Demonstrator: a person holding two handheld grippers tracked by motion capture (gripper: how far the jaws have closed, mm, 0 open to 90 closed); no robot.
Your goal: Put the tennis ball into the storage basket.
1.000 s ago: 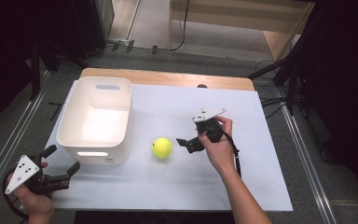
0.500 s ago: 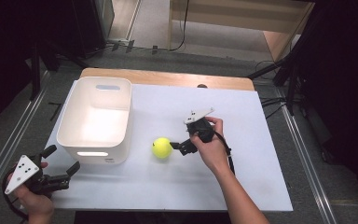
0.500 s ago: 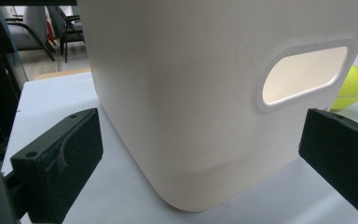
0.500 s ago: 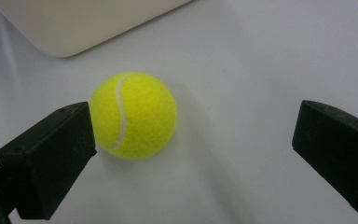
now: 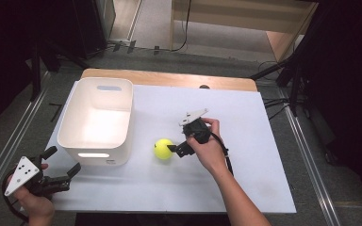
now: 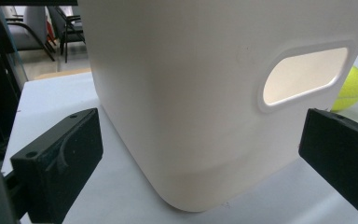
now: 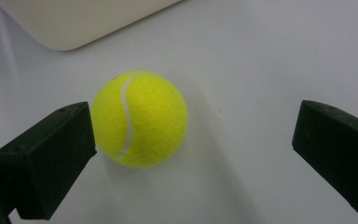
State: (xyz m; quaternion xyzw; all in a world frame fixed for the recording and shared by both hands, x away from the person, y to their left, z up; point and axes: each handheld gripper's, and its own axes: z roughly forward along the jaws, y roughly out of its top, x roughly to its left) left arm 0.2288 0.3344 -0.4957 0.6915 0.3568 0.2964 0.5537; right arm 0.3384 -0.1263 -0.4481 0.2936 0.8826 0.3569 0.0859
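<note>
— Jaws? High view first.
— Right gripper is spread beside the tennis ball on the bench, near the white bin; left gripper waits open.
— Right gripper view?
— Ball sits by one jaw, not centred. Likely next: shift across, then close.

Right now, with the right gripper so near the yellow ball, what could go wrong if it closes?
The tennis ball sits off-centre between the open fingers of the right gripper, close to one finger. Closing now, that finger may touch first and push the ball, which could roll across the smooth white table.

The white bin stands close beside the ball, so a nudged ball may stop against its wall.
</note>
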